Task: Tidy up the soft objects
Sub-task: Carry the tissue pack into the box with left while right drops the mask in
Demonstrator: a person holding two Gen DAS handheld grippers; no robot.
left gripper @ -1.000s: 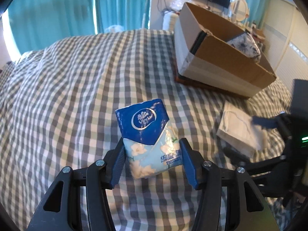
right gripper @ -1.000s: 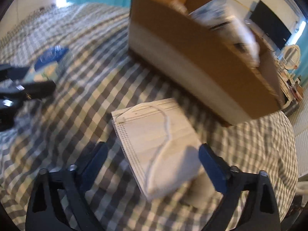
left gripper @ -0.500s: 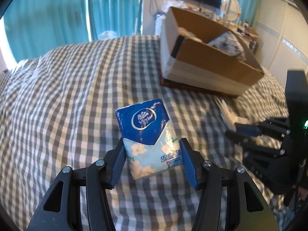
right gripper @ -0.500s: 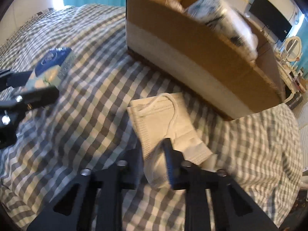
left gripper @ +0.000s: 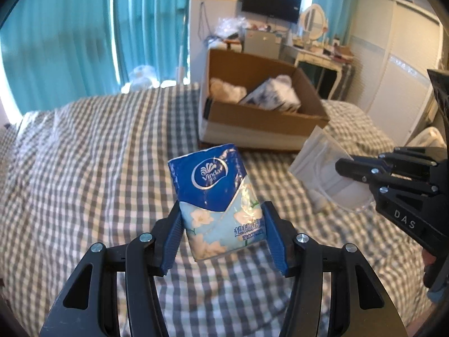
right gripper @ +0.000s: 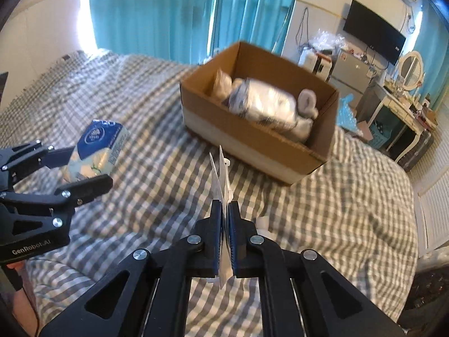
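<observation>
tissue pack point(left gripper: 216, 199): blue and floral, held upright off the bed between the pads of the left claw point(left gripper: 221, 238); the pads press its lower sides, top half free.
face mask point(left gripper: 322, 177): white and flat, pinched edge-on in the right claw point(right gripper: 223, 230), hanging clear of the bedding.
left claw: closed only as far as the pack's width, gripping it firmly.
right claw: fingers nearly together, only the thin mask between them.
cardboard box point(right gripper: 261, 137): open-topped, sitting on the bed beyond both claws; already holds a patterned soft bundle point(right gripper: 266, 105) and some pale cloth items.
bed point(right gripper: 140, 112): grey-and-white checked cover under everything.
step in hand: both items look lifted and in carry toward the box.
next move: likely bring each claw over the box opening, above the near wall, then release. the mask is limp and may catch the rim or drift; the pack should drop straight.
room beyond: teal curtains point(left gripper: 84, 36), a wall screen point(left gripper: 270, 1).
</observation>
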